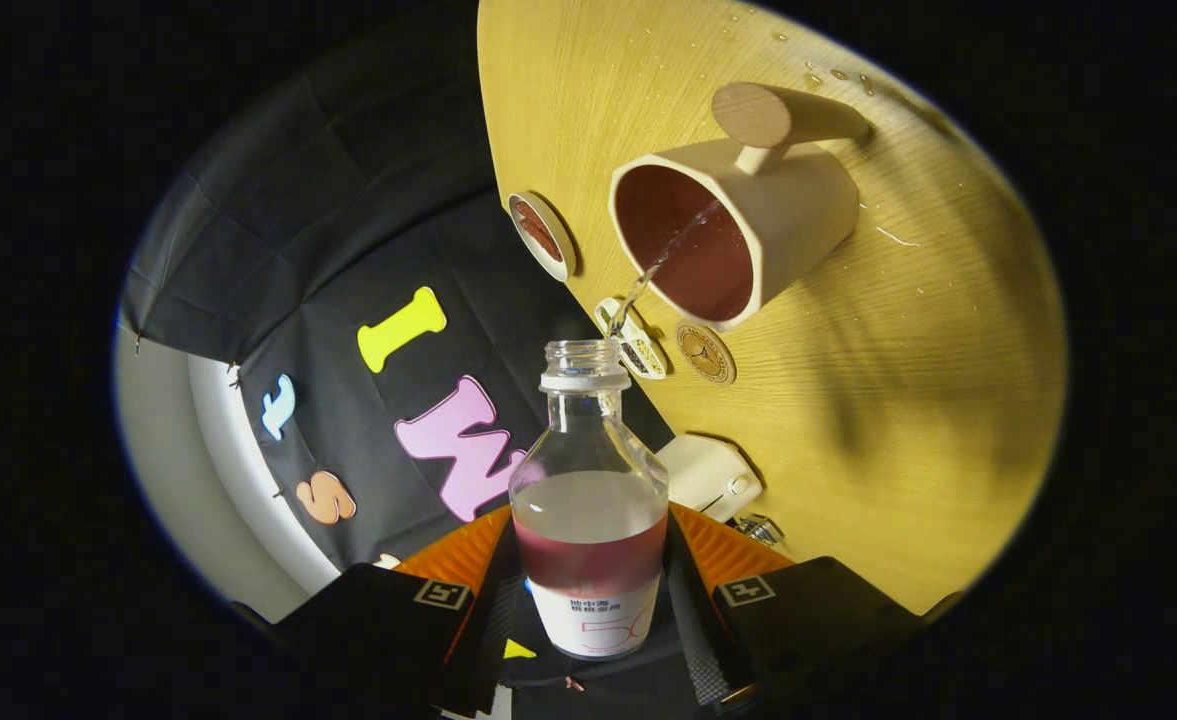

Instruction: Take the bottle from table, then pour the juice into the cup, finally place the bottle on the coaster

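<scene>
A thin stream of juice (670, 252) is being poured from the open mouth of the bottle (589, 500) into the cup (733, 225), which stands on the worktop (878, 420) well ahead of the jaws and slightly to their right. The likeliest fault from here is judged to be a miss at the rim: the stream crosses the near lip of the cup quite closely, so a small loss of tilt could let juice fall short onto the worktop, where droplets (828, 75) are already scattered beyond the cup. Over-tilting could also bring a surge, since a good band of red juice is left in the lower body of the bottle. The cup appears fairly full of red liquid, so overflow is a further risk if pouring is prolonged. The bottle is clamped between the two fingers of the gripper (590, 590), which are pressed against its lower body on either side of the label; the jaws are held apart only by the bottle's width. A round coaster (543, 235) lies beyond the jaws to the left of the cup, apart from it, and a small round badge (706, 352) lies just beside the cup's base. The placing step has not yet been done.
</scene>
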The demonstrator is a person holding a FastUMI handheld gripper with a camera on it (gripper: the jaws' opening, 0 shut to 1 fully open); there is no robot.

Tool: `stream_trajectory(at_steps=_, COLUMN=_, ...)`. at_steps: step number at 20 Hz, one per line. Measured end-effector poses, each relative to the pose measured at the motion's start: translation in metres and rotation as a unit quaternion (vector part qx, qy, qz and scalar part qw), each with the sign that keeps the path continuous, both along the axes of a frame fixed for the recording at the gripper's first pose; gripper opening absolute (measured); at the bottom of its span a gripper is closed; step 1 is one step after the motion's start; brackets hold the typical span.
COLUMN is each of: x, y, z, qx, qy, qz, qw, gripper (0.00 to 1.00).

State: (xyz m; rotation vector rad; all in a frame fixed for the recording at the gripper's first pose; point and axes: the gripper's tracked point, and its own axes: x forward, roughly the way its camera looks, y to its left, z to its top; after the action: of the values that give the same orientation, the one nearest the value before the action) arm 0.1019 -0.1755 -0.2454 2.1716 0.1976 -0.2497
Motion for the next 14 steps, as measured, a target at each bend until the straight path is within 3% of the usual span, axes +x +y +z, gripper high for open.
stream_trajectory(at_steps=14, x=0.013, y=-0.02, z=0.017, qx=0.083, qy=0.002, qz=-0.08, qw=0.993, gripper=0.74)
